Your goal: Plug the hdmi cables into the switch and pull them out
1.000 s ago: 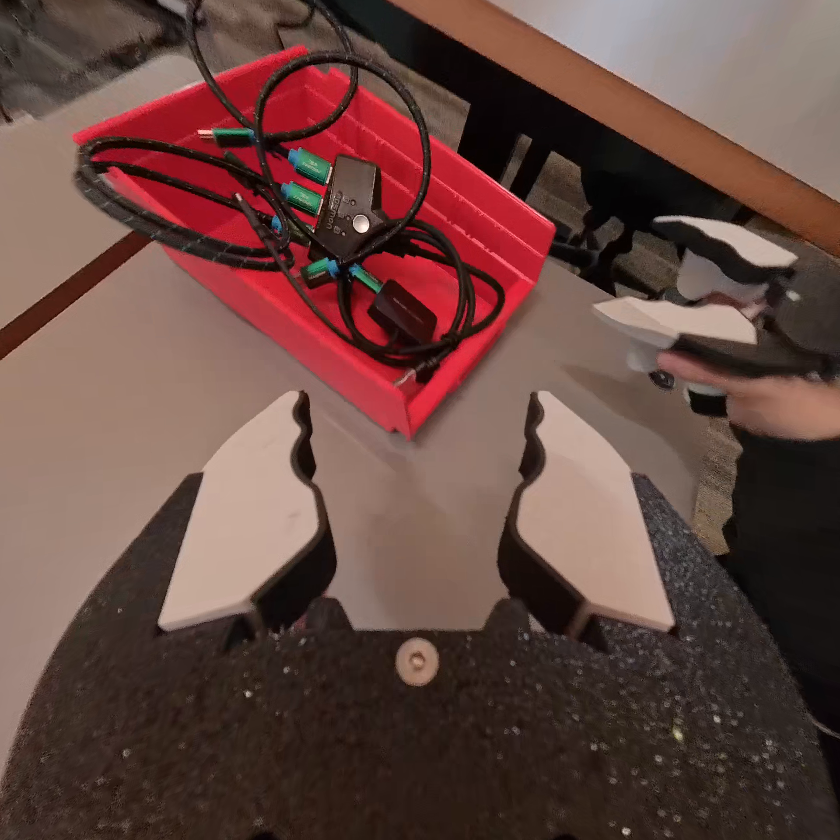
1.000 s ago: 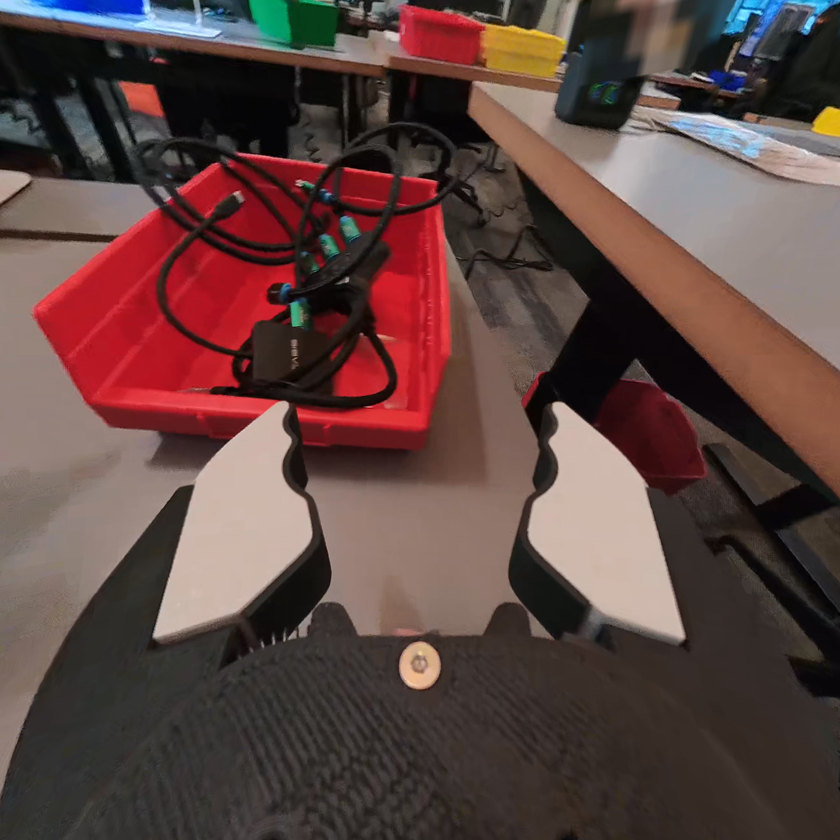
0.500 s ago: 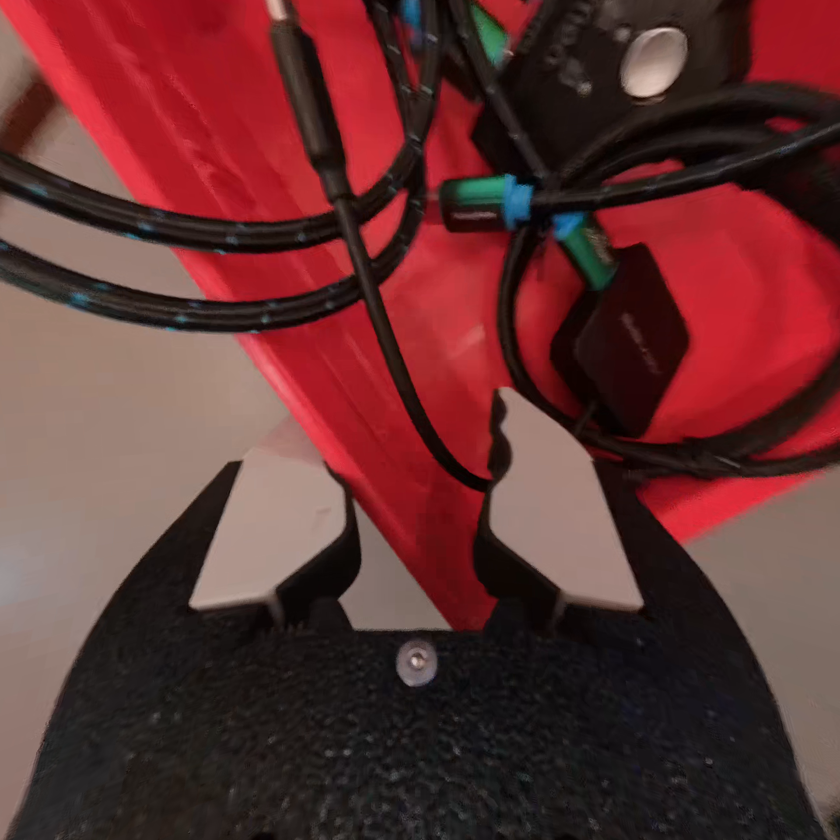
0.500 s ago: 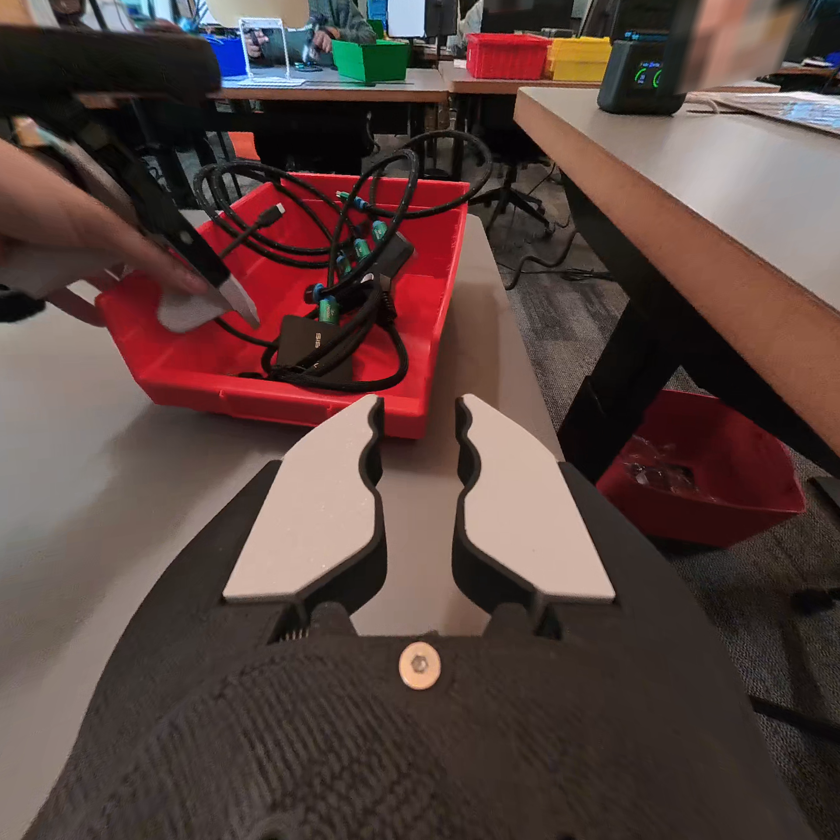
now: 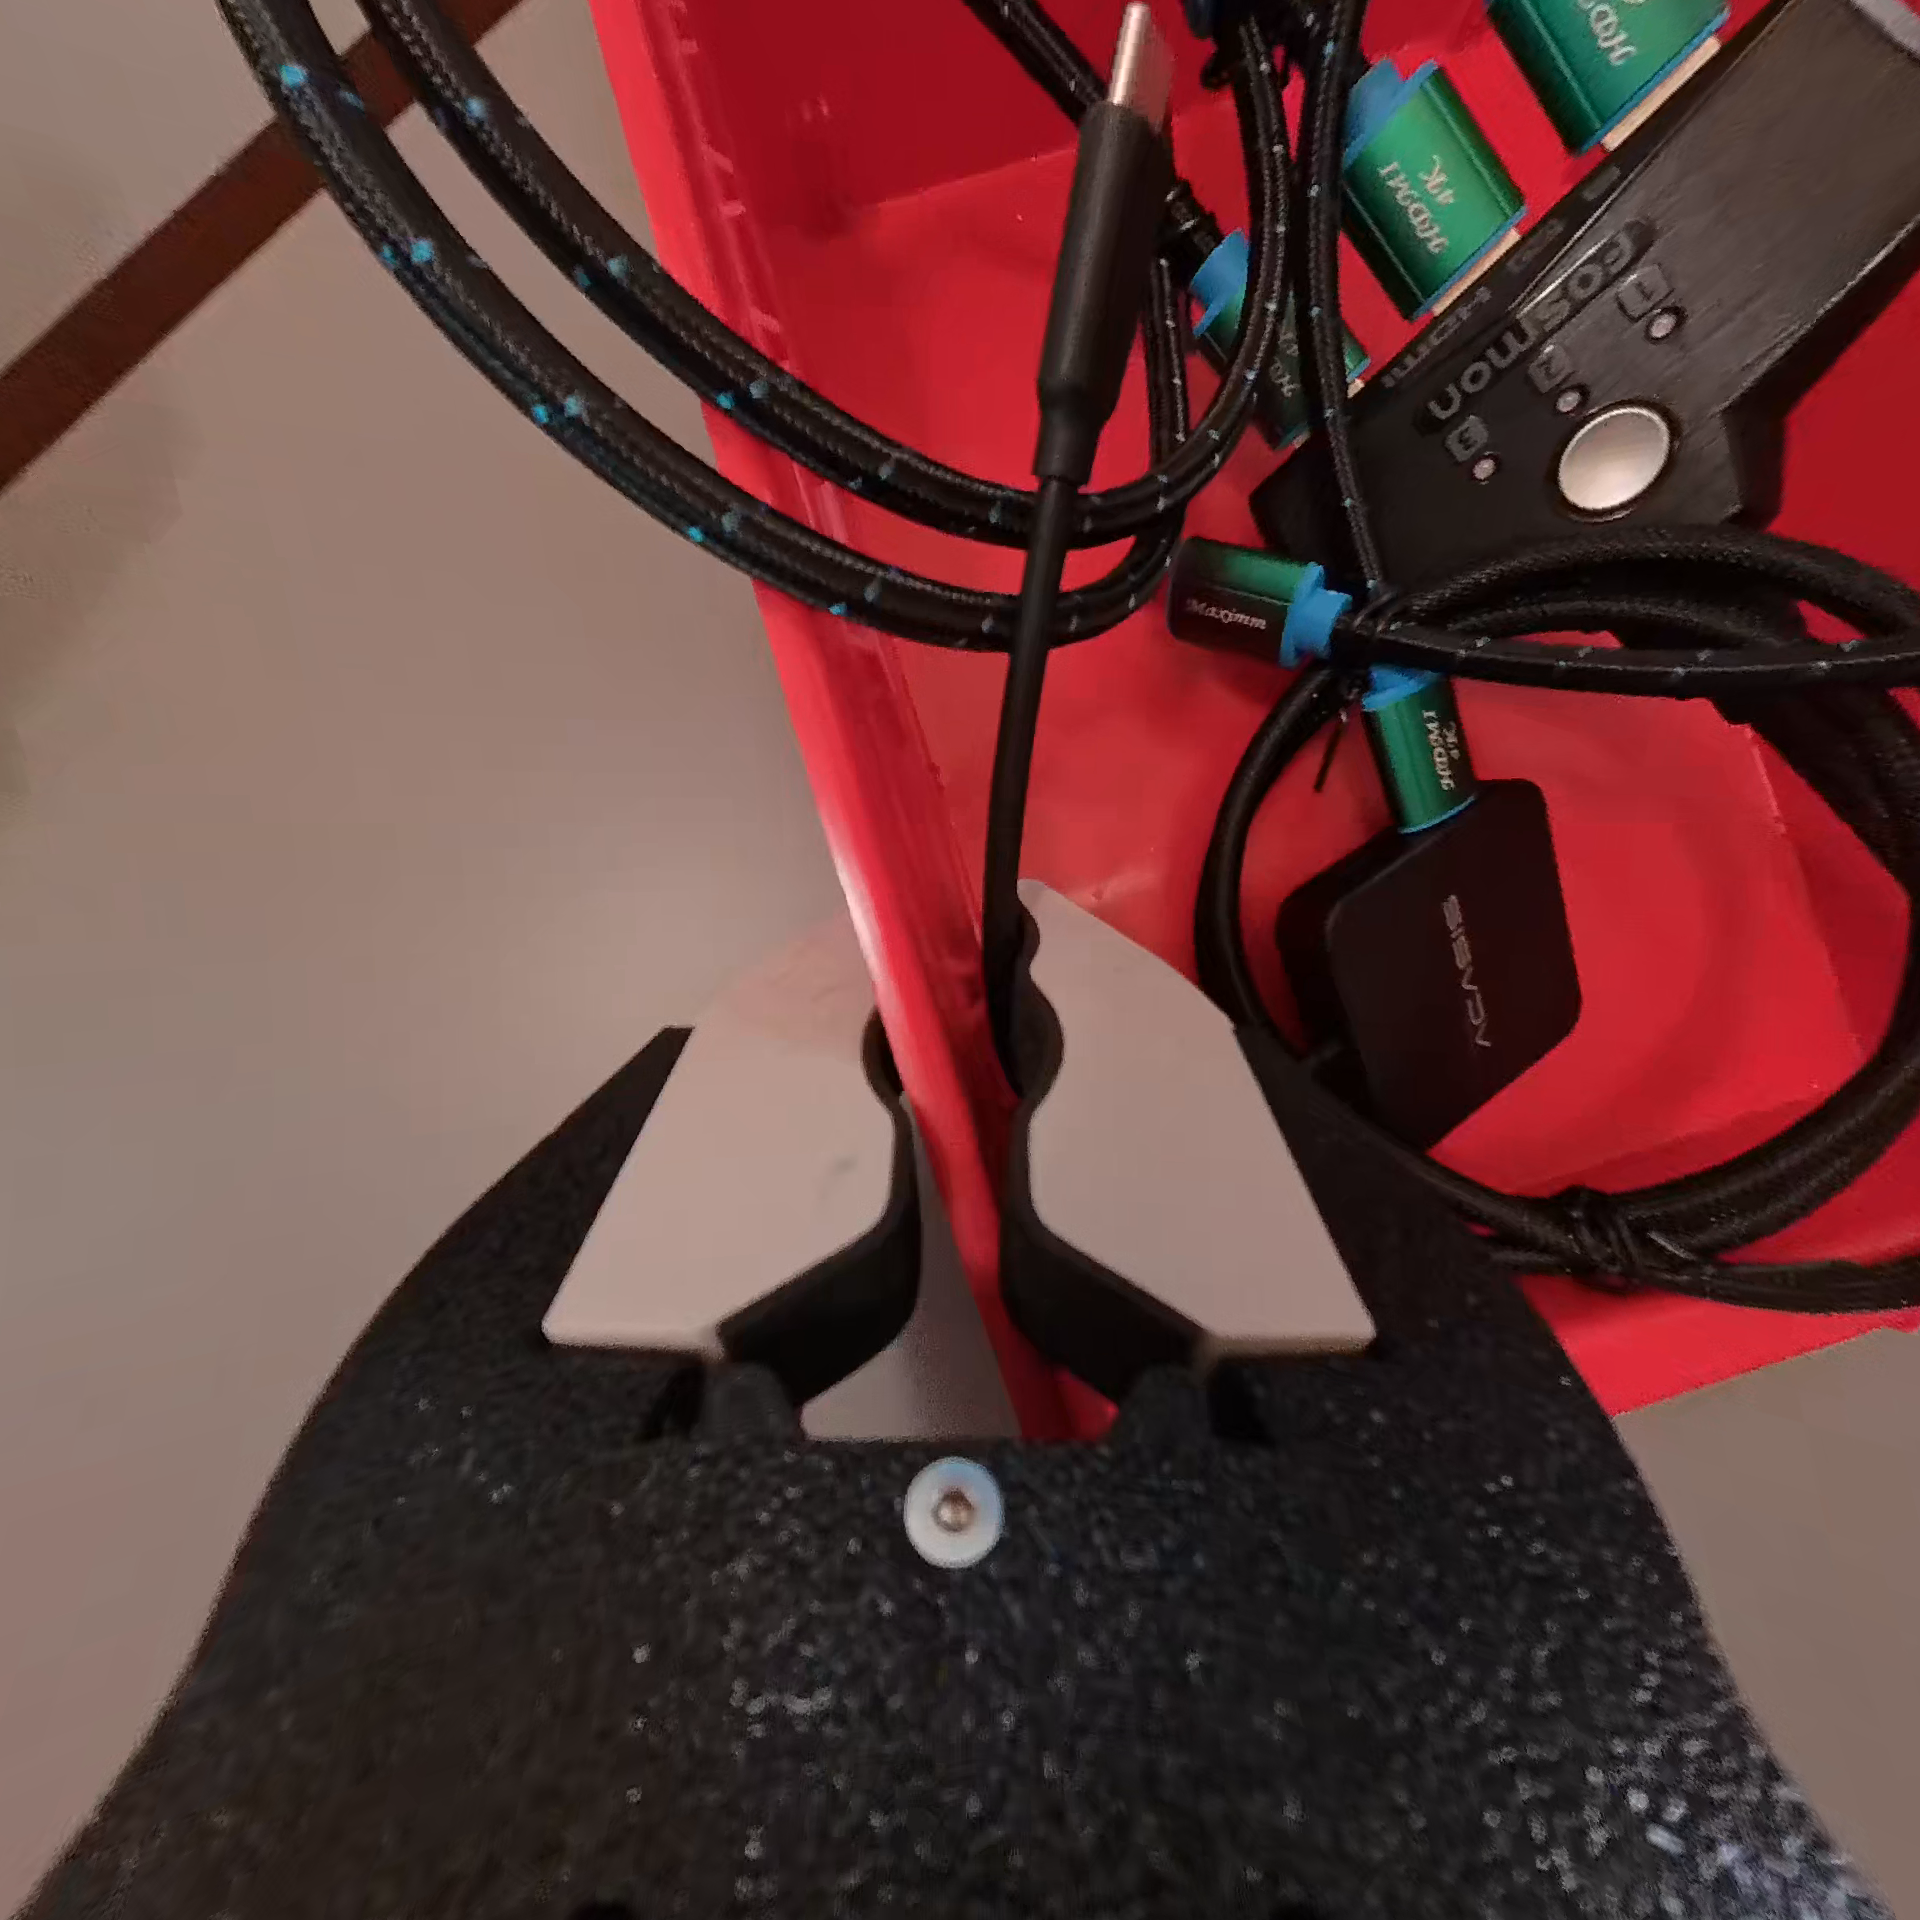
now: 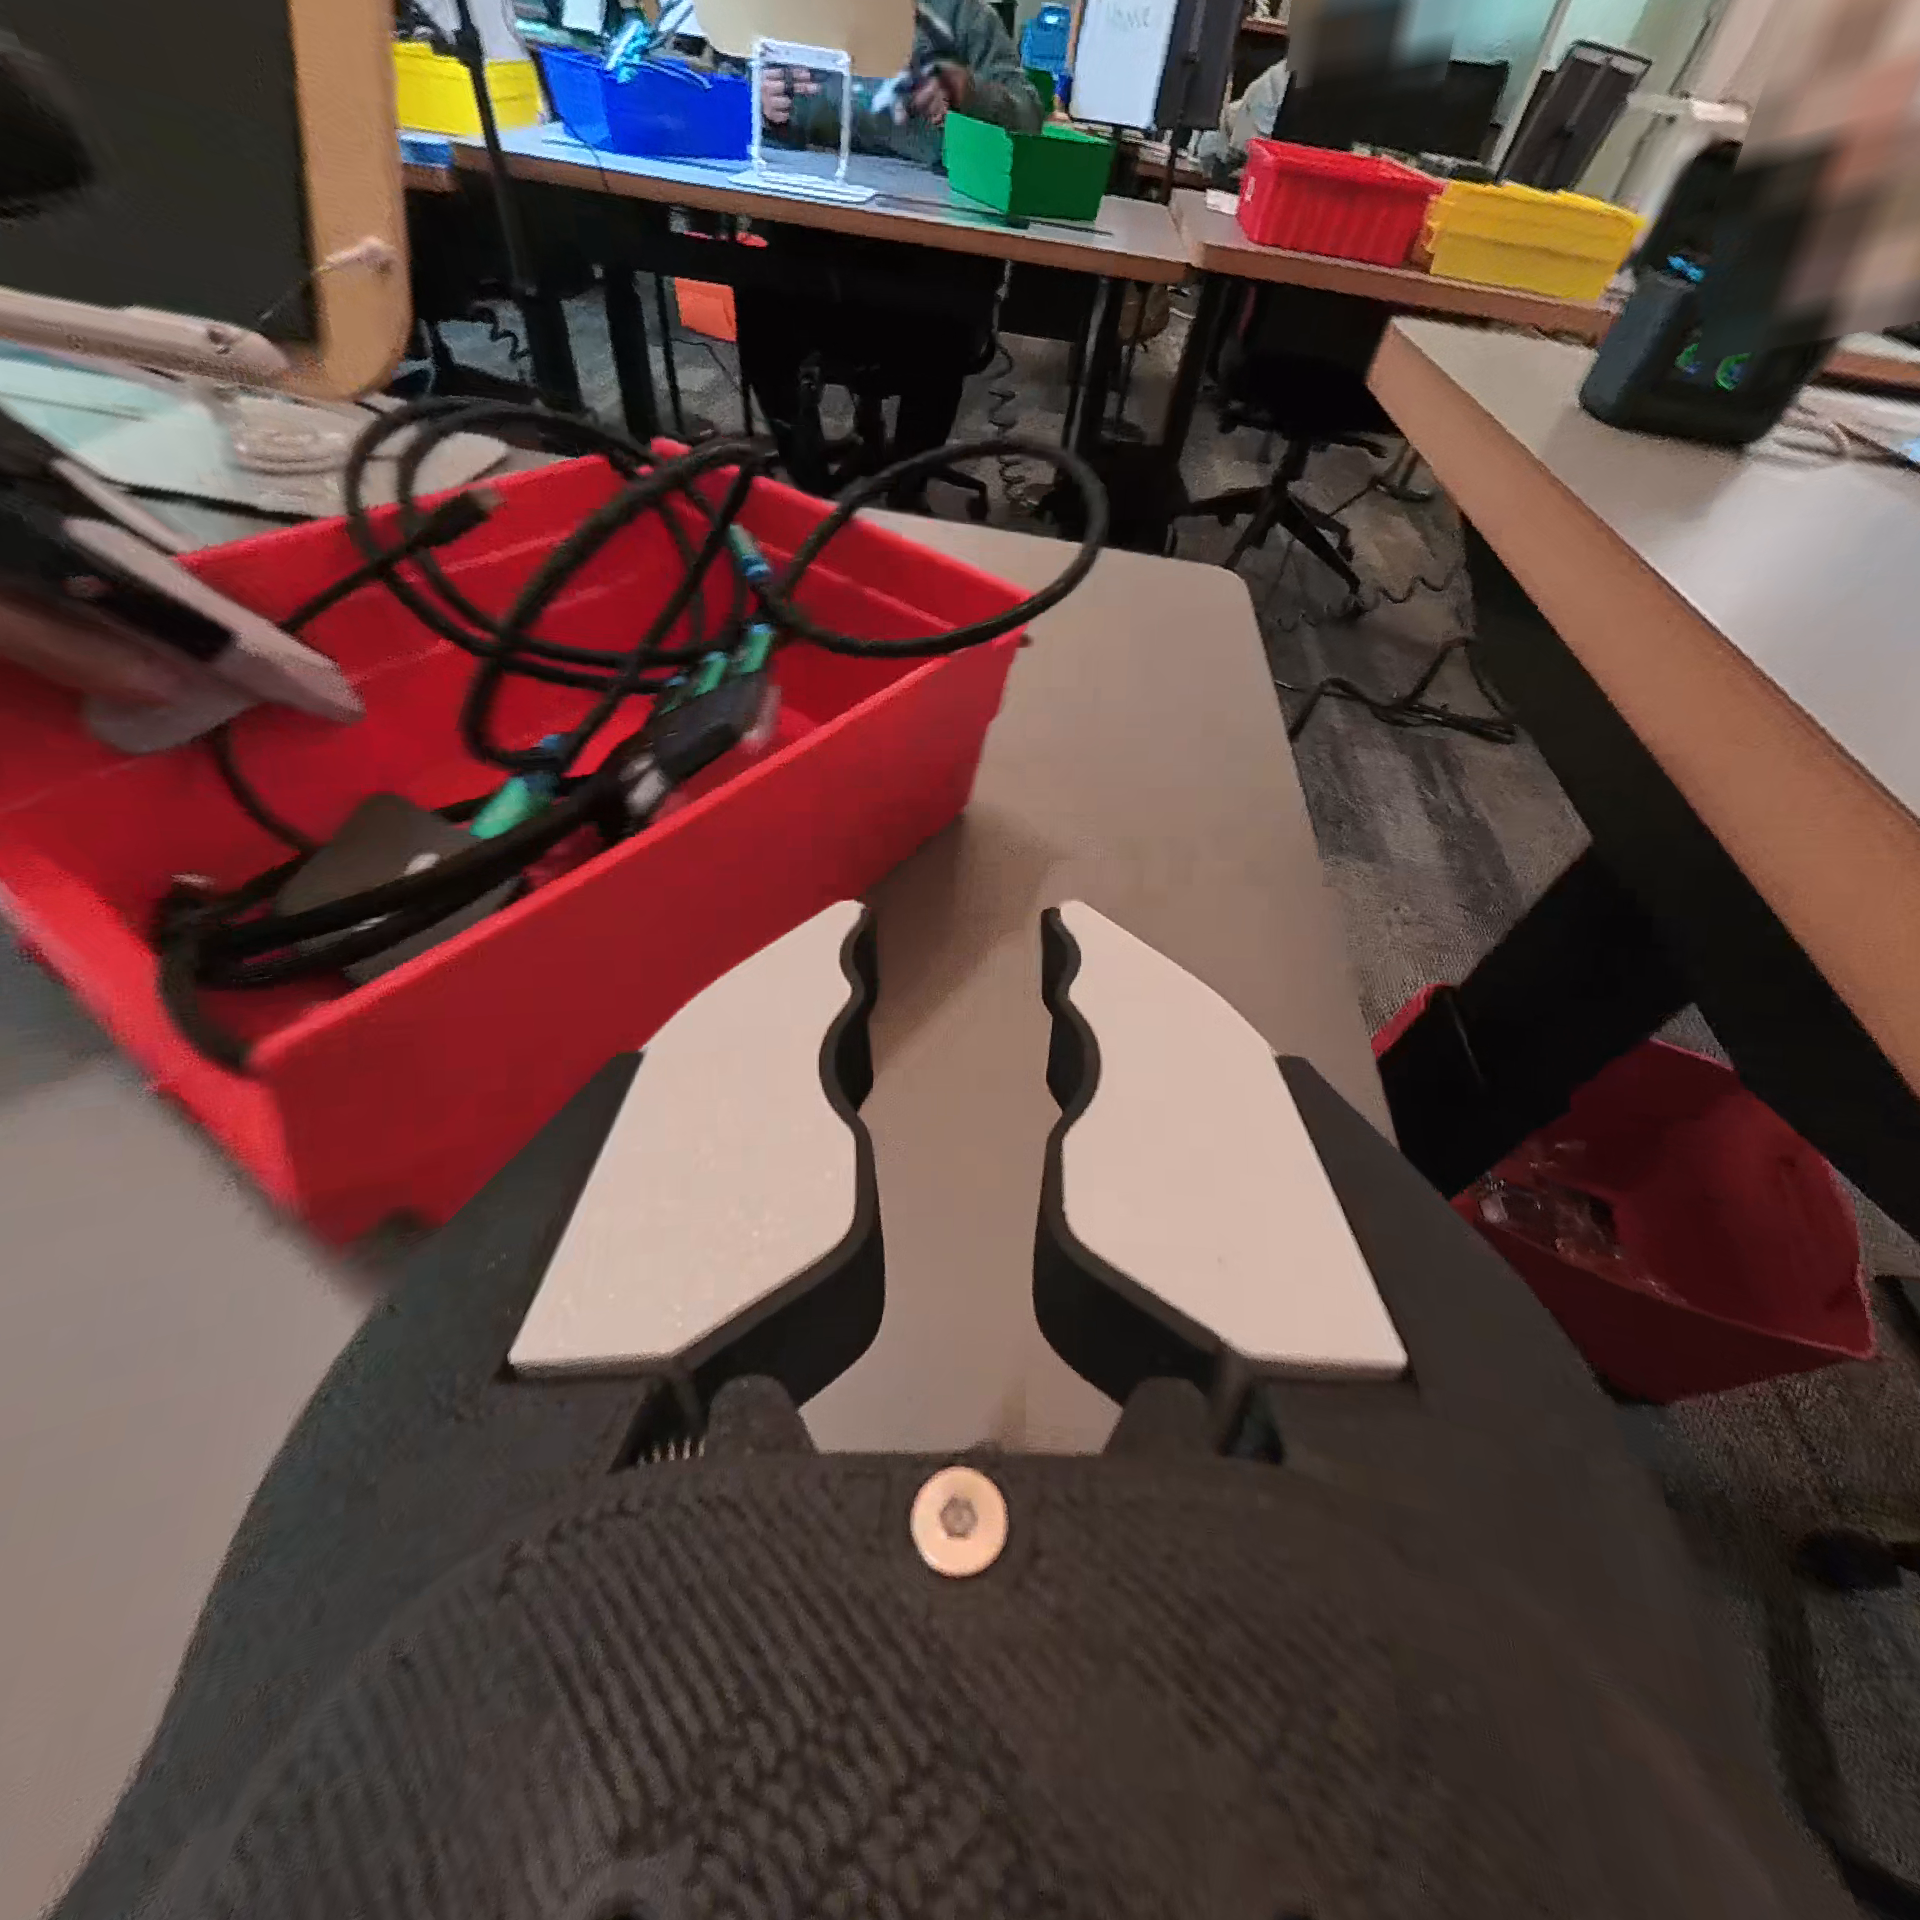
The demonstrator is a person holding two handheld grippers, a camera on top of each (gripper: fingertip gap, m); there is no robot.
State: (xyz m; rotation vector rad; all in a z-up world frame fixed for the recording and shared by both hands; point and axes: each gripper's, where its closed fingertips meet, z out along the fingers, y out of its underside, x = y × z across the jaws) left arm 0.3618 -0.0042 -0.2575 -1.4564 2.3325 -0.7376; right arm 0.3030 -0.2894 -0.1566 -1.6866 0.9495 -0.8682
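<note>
1. Two green-shelled HDMI plugs [image 5: 1429, 223] sit seated in the black rectangular switch box with a round silver button [image 5: 1621, 353], upper right of the left wrist view, inside the red plastic bin [image 5: 914, 343]. More green plugs [image 5: 1252, 613] lie loose just below it, one against a small black square adapter [image 5: 1455, 966].
2. Change: a second ago the left gripper [image 5: 961, 997] hung wide open, well back from the bin. Now it is clenched over the bin's near wall, jaws nearly together, with a thin black USB-type cable [image 5: 1049, 540] running into the gap. Looks like it pins wall and cable together; can't tell if the cable is really gripped.
3. Meaning: likely bracing or dragging the bin, not yet a plug action. Switch lies above and right of these jaws, apart from them.
4. Right gripper [image 6: 956, 987], lower centre of its view, narrowed from wide to part-open half a second back; same gap now, holding nothing, over the grey tabletop [image 6: 1122, 727] beside the bin. Switch is up-left of it.
5. Braided black cables [image 5: 582, 312] loop over the bin rim — snag risk.
</note>
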